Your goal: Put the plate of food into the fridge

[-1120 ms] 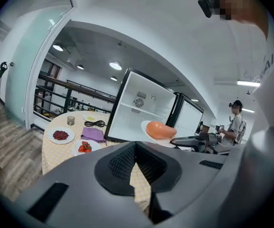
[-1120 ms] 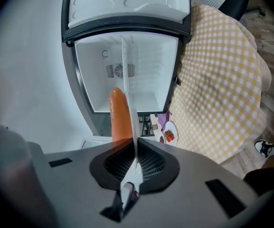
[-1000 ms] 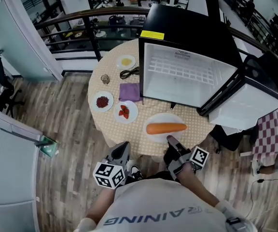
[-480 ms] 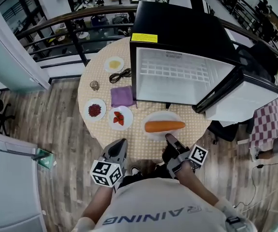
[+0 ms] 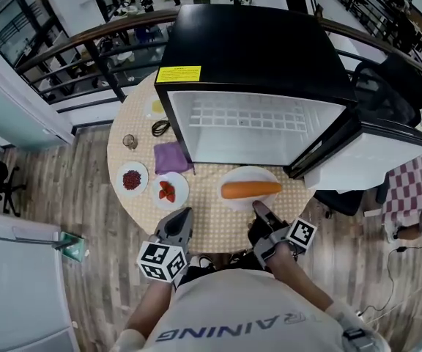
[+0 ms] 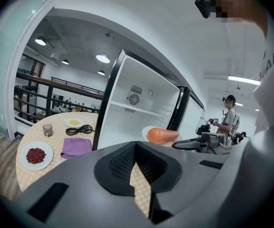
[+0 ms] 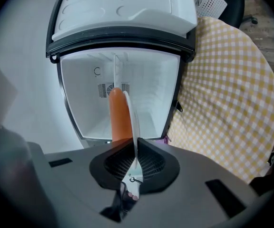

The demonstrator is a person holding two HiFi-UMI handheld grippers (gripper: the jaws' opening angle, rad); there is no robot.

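Note:
A white plate [image 5: 247, 171] with a long orange carrot [image 5: 251, 190] sits just in front of the open black fridge [image 5: 255, 50], over the round table's near right part. My right gripper [image 5: 258, 210] is shut on the plate's near rim. In the right gripper view the plate [image 7: 133, 122] runs edge-on out of the pads, with the carrot [image 7: 119, 113] pointing into the white fridge interior [image 7: 149, 89]. My left gripper [image 5: 182, 222] hangs at the table's near edge, left of the plate, shut and holding nothing. From the left gripper view the carrot [image 6: 161, 135] shows to the right.
The fridge door [image 5: 365, 160] swings out to the right. Left of the fridge are a purple cloth [image 5: 168, 157], a plate of red beans [image 5: 131, 179], a plate of red pieces [image 5: 168, 191], a small glass [image 5: 130, 141] and a black cable [image 5: 160, 127]. A person [image 6: 227, 118] stands beyond.
The head view has shifted, so the fridge fills more of the picture and its opening stands nearer the plate. The right gripper still holds the plate; the left gripper has barely moved.

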